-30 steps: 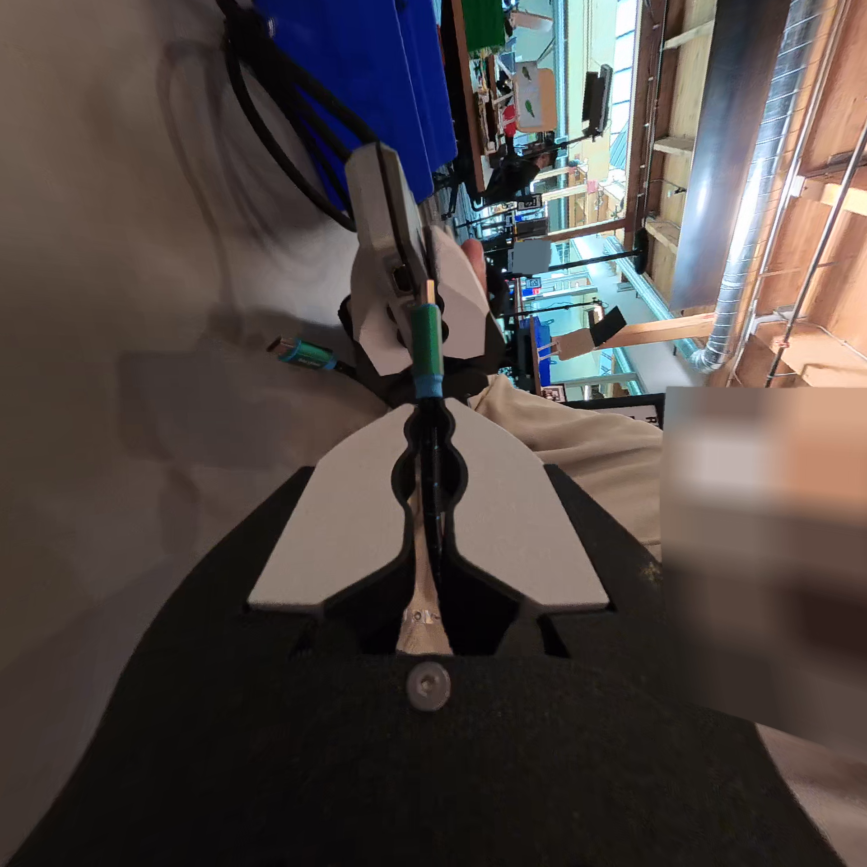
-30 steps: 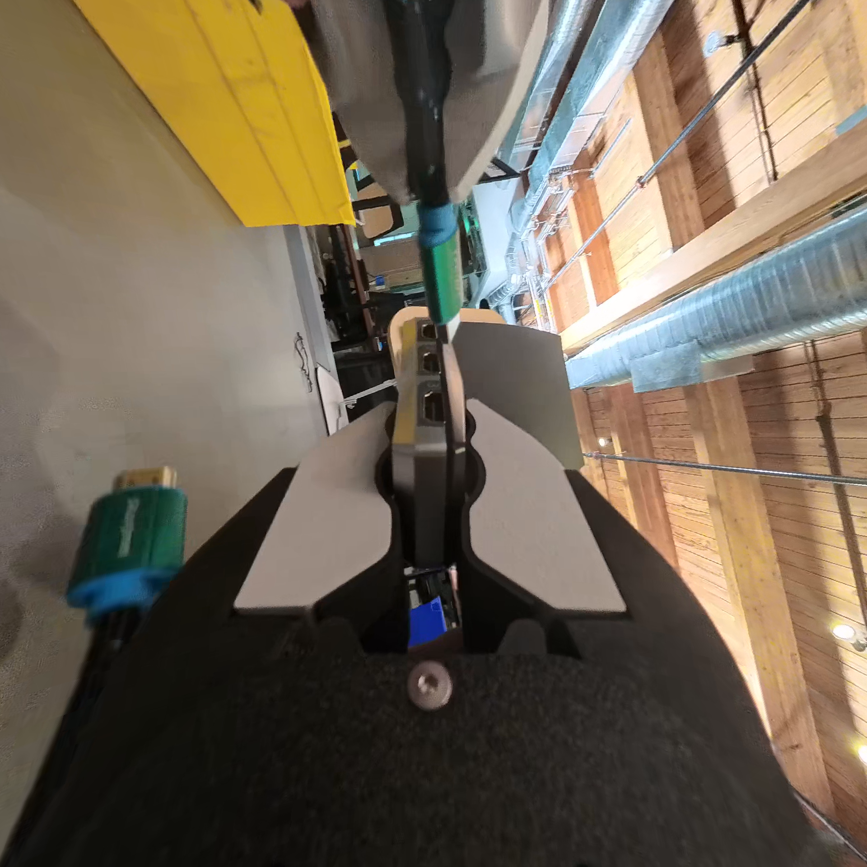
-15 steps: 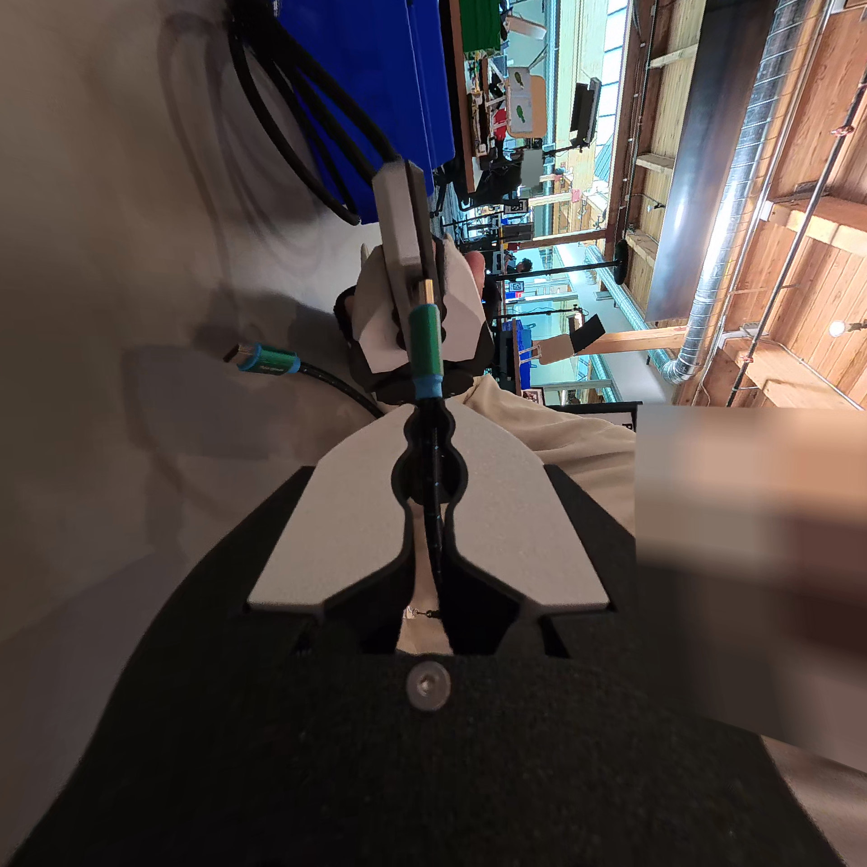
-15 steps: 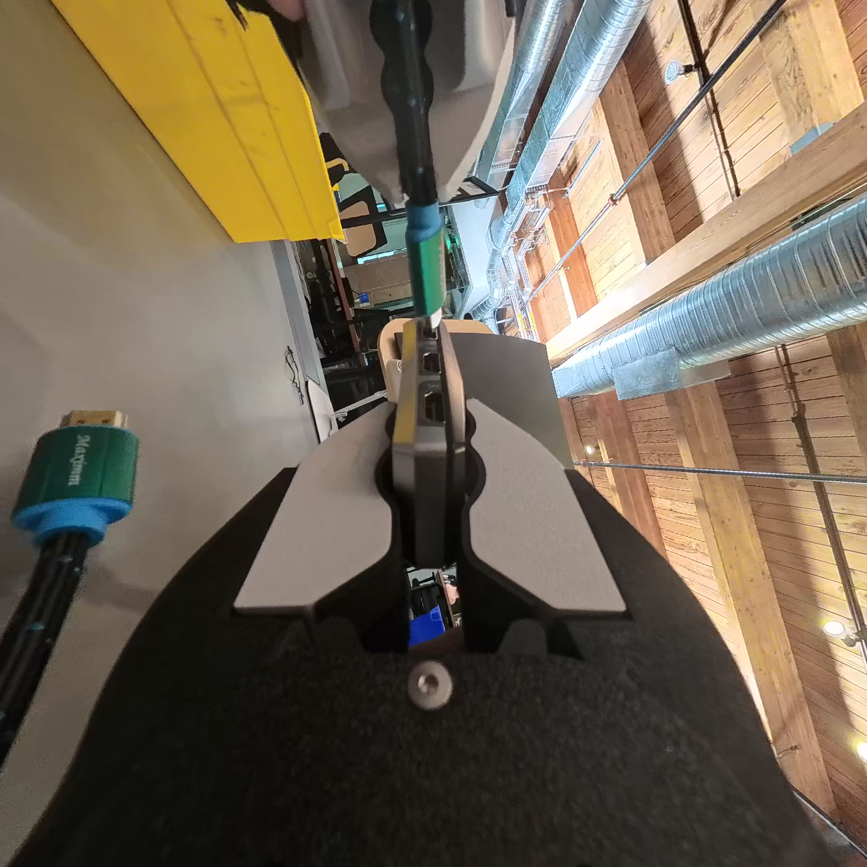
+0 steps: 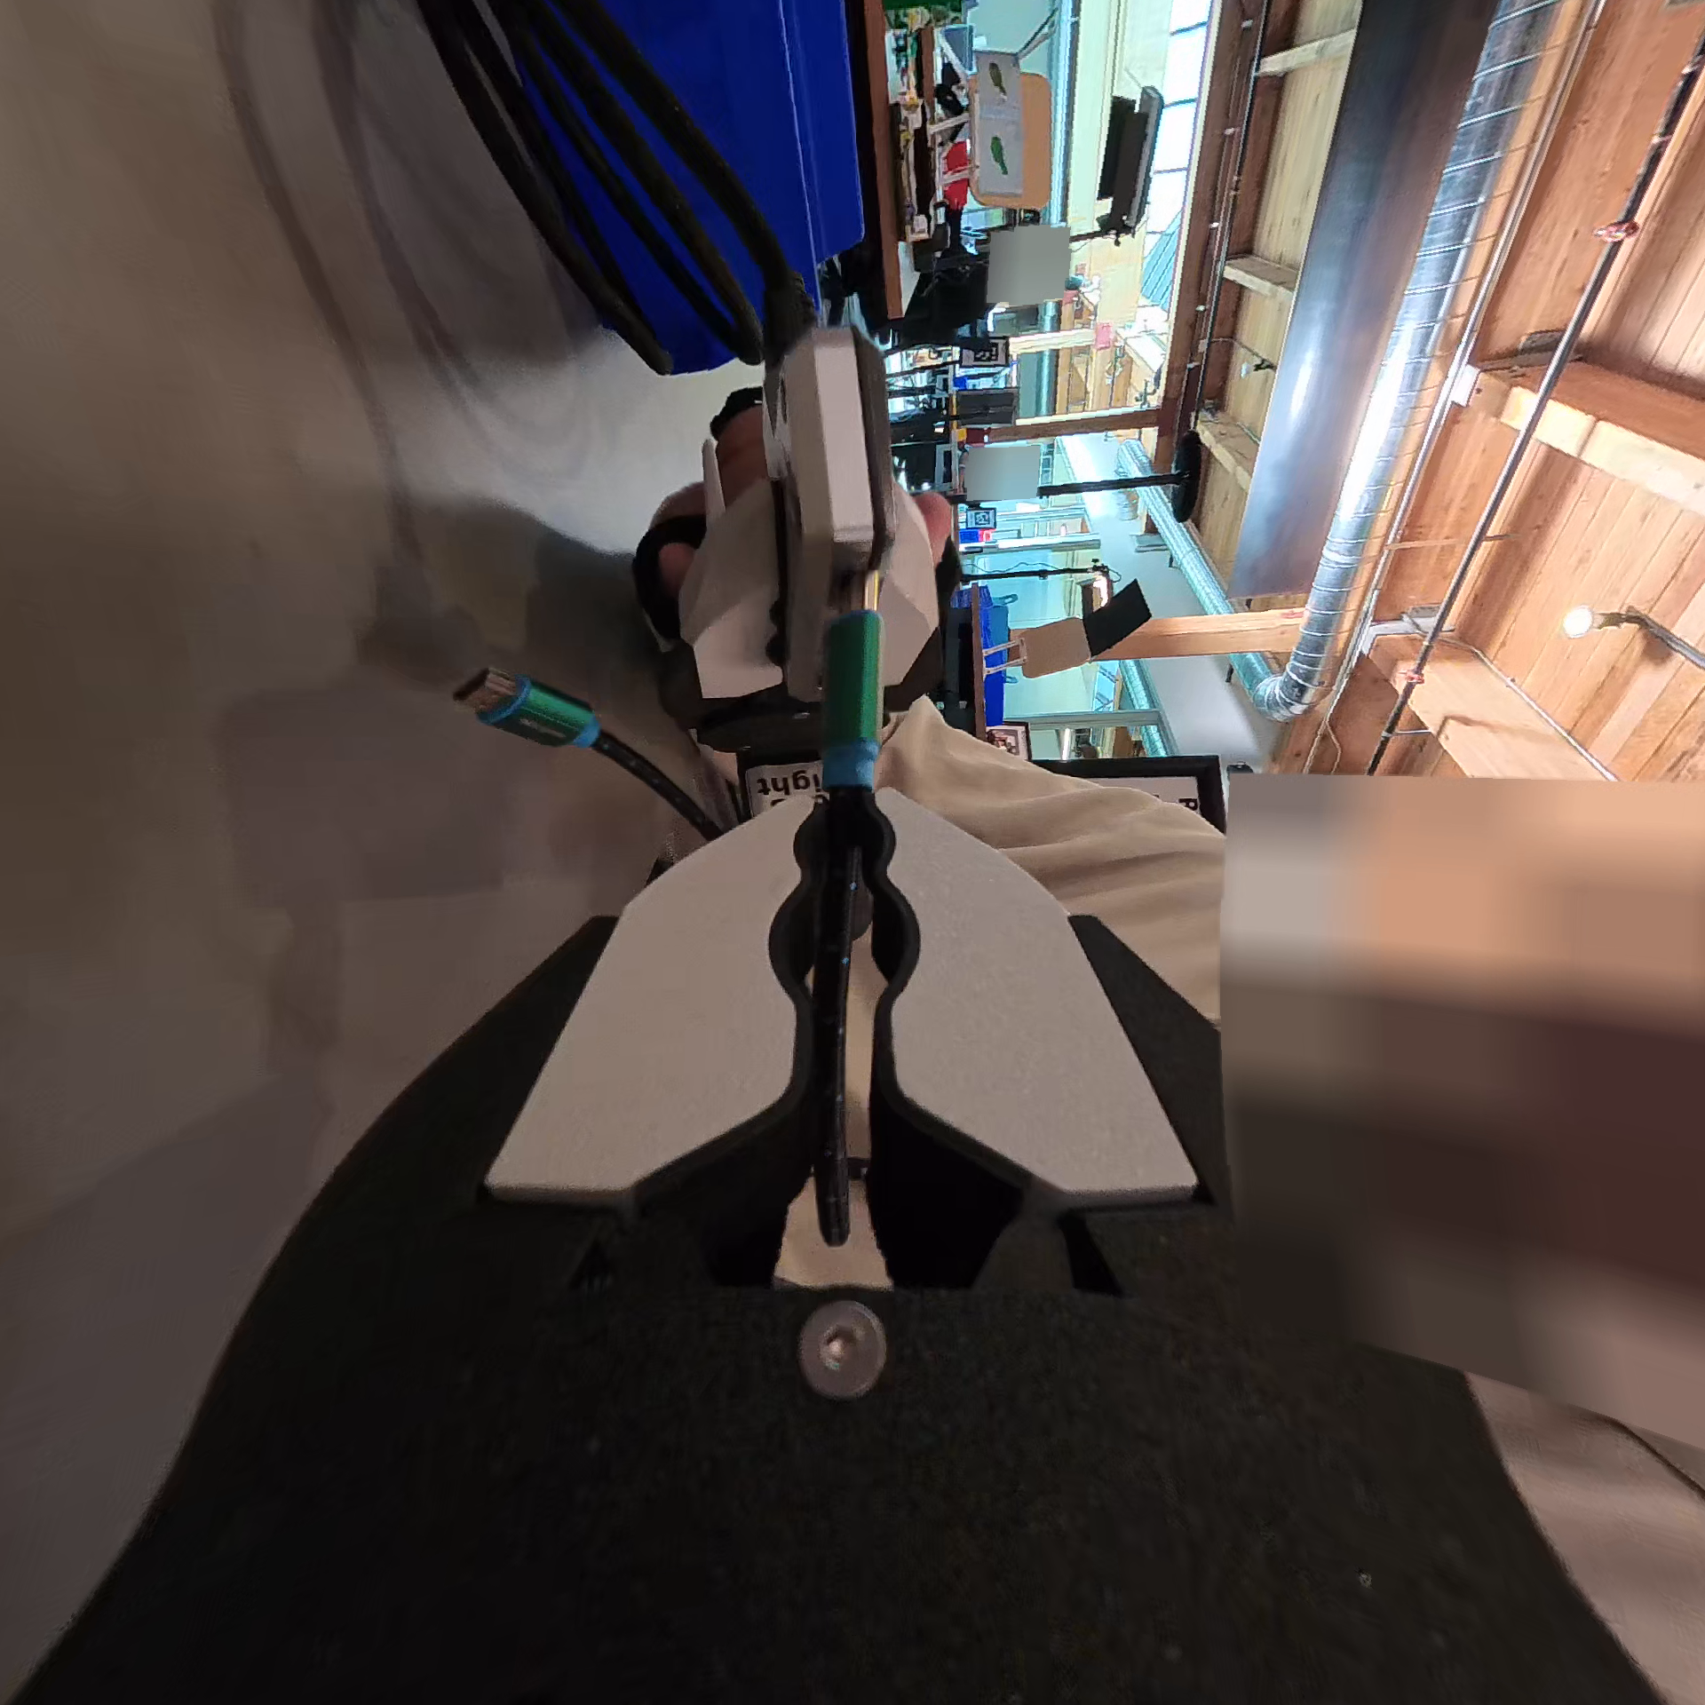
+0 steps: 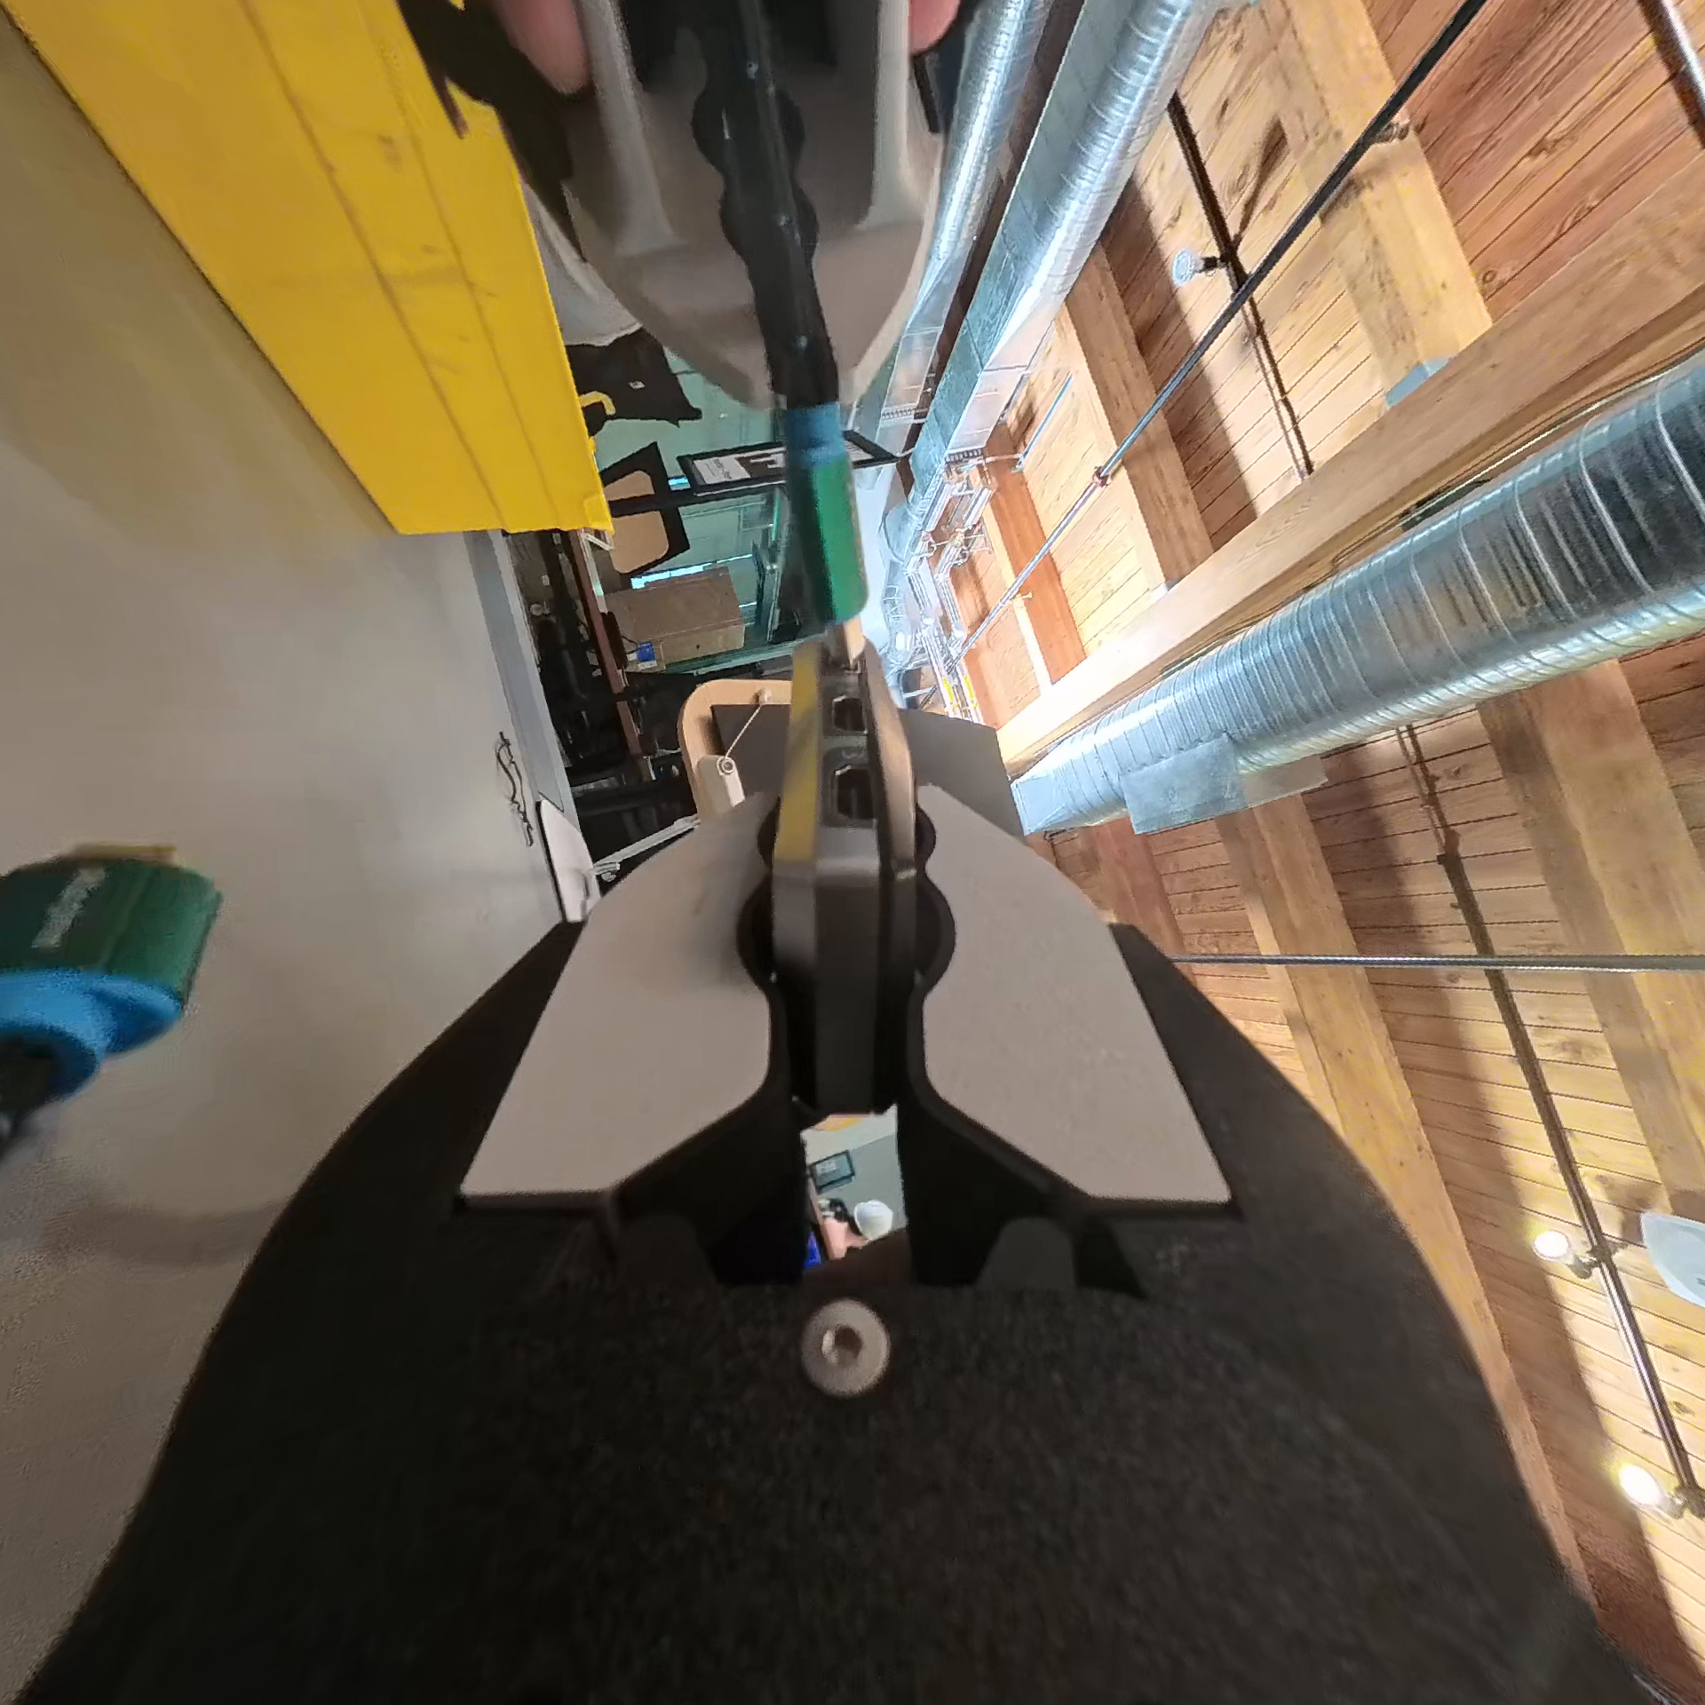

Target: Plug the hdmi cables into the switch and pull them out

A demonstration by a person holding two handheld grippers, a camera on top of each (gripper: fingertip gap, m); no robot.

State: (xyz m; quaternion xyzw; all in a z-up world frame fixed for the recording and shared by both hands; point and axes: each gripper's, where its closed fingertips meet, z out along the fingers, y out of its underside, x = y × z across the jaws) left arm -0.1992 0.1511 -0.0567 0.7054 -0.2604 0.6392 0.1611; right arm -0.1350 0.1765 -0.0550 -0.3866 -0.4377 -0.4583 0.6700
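My left gripper [image 5: 844, 812] is shut on the black cable just behind a green HDMI plug [image 5: 853, 673] with a blue collar. The plug's gold tip meets the edge of the grey switch [image 5: 830, 443]. My right gripper [image 6: 844, 803] is shut on that switch [image 6: 835, 923] and holds it edge-on. In the right wrist view the plug [image 6: 826, 535] points at the farthest port, with its tip still partly showing. Two nearer ports are empty. A second green plug [image 5: 526, 706] lies loose on the table, and it also shows in the right wrist view [image 6: 101, 932].
Black cables [image 5: 646, 184] run from the switch's far end past a blue bin [image 5: 784, 120]. A yellow bin [image 6: 369, 231] stands behind my left gripper [image 6: 793, 369]. A person's light sleeve [image 5: 1061, 849] is close by. The grey table [image 6: 231, 692] lies along the left side. About 7 cm separates my left fingertips from my right.
Both grippers have shifted and turned a little, so the switch shows more of its flat face. The green plug's tip stays at the switch's end port. The loose plug has drifted left in the right wrist view.
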